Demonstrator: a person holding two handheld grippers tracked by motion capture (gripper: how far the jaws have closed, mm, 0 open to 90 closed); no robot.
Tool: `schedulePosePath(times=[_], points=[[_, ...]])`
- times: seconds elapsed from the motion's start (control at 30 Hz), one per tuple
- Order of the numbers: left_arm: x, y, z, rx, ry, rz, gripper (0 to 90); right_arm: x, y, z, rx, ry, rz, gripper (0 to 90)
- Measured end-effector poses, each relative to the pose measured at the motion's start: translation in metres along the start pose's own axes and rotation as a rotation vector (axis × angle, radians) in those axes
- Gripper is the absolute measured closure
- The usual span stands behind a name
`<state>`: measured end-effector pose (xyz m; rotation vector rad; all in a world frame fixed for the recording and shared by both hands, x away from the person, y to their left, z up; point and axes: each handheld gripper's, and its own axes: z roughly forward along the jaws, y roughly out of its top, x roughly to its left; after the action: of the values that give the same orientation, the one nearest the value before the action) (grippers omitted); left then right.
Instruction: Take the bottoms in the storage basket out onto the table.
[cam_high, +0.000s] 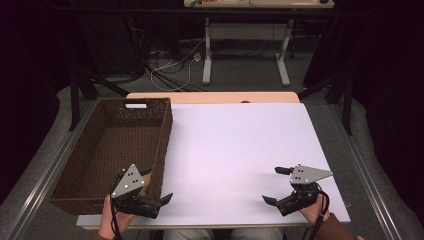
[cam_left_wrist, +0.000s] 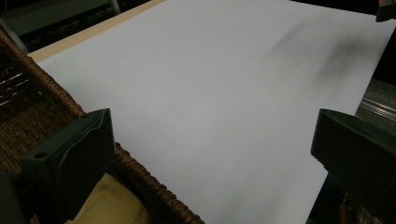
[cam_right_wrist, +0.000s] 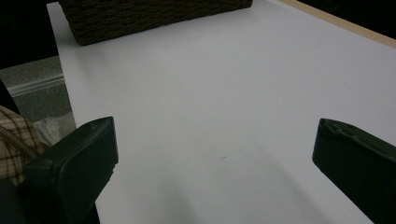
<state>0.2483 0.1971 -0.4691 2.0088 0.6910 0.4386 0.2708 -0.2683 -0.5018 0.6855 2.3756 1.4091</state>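
A brown wicker basket stands empty on the left side of the white table top. My left gripper hovers at the basket's near right corner, jaws wide apart with nothing between them. In the left gripper view the basket rim runs under the left jaw, and bare white table lies beyond the left gripper. My right gripper sits near the table's front right, open and empty, pointing left. In the right gripper view the right gripper frames bare table, with the basket far off.
Metal rails run along both sides of the table. Behind it are a white desk frame and cables on the floor. A plaid cloth lies below the table's near edge.
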Motion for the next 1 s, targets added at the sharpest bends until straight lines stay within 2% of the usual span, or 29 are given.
schedulePosePath(times=[0.53,0.77,1.0], points=[[0.007,0.009,-0.007,0.044,0.004,-0.011,0.0,0.000,-0.004,0.004,0.008,0.017,-0.002,0.0],[0.011,0.012,-0.011,0.070,0.013,0.004,0.0,0.000,-0.004,0.004,0.006,0.013,0.001,0.0],[0.023,0.016,-0.018,0.104,0.011,0.010,0.0,0.000,-0.004,0.008,0.011,0.014,-0.003,0.0]])
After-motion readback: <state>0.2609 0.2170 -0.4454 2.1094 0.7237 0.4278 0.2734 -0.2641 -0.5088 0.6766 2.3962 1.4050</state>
